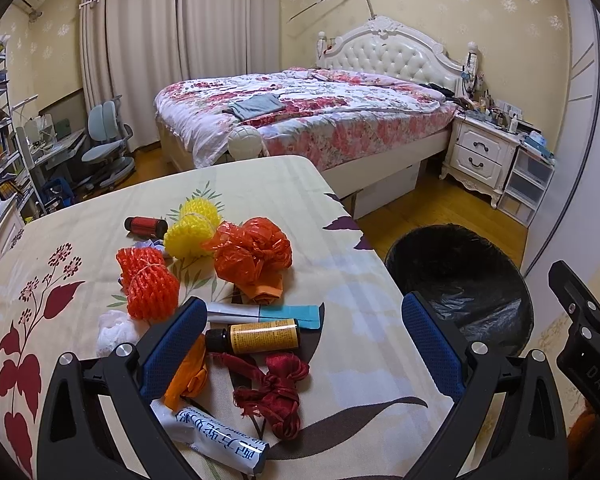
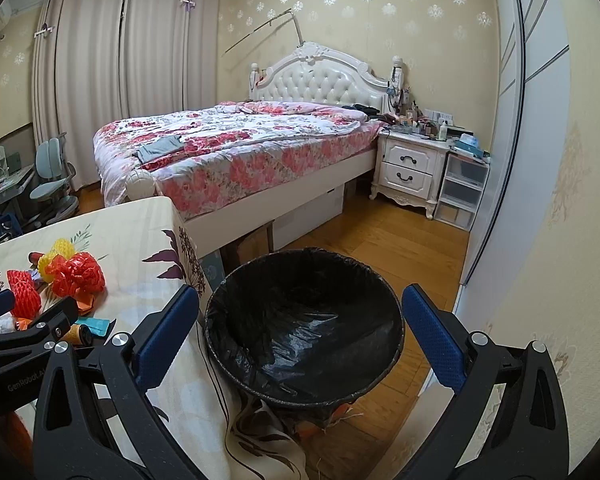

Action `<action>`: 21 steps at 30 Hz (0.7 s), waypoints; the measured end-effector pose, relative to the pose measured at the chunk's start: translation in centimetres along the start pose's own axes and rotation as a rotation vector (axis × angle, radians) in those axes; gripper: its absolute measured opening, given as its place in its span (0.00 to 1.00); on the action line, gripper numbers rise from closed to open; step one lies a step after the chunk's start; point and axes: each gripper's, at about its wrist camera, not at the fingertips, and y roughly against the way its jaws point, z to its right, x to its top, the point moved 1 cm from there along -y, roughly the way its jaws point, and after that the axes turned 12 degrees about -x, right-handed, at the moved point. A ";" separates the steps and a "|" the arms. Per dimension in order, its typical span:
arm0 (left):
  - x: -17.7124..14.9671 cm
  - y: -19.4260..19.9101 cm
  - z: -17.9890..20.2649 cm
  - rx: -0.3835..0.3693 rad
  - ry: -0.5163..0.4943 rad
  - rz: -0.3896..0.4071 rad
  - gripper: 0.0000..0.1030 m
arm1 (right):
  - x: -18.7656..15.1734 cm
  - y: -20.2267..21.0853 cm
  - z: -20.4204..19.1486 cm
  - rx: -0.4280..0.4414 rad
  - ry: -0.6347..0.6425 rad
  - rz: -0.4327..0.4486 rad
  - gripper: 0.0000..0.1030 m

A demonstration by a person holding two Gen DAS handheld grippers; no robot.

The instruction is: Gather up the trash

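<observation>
Trash lies on the floral tablecloth [image 1: 340, 280]: an amber bottle [image 1: 256, 336], a dark red ribbon [image 1: 274, 392], a white wrapper with print [image 1: 216, 440], an orange plastic bag [image 1: 252, 254], orange foam net [image 1: 148, 284], yellow foam net [image 1: 194, 226], a red-black cylinder [image 1: 146, 226] and a blue-white tube [image 1: 268, 313]. My left gripper [image 1: 304, 344] is open, low over the bottle and ribbon. My right gripper [image 2: 300, 340] is open and empty above the black-lined trash bin [image 2: 304, 328], which stands on the floor by the table's right edge [image 1: 460, 280].
A bed [image 2: 236, 148] with a floral quilt stands behind the table. A white nightstand [image 2: 410, 168] and plastic drawers [image 2: 460, 192] sit at right by the wardrobe door. A desk chair [image 1: 104, 140] and shelves are at left.
</observation>
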 end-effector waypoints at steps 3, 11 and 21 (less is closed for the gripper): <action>-0.1 0.0 0.0 0.003 0.001 -0.001 0.94 | 0.0 0.0 0.0 0.001 -0.002 -0.001 0.96; -0.4 -0.1 0.0 0.002 0.007 -0.012 0.94 | -0.2 -0.1 -0.1 0.000 -0.002 -0.006 0.96; -0.5 -0.2 0.0 0.002 0.009 -0.012 0.94 | -0.2 -0.1 0.0 0.000 -0.002 -0.007 0.96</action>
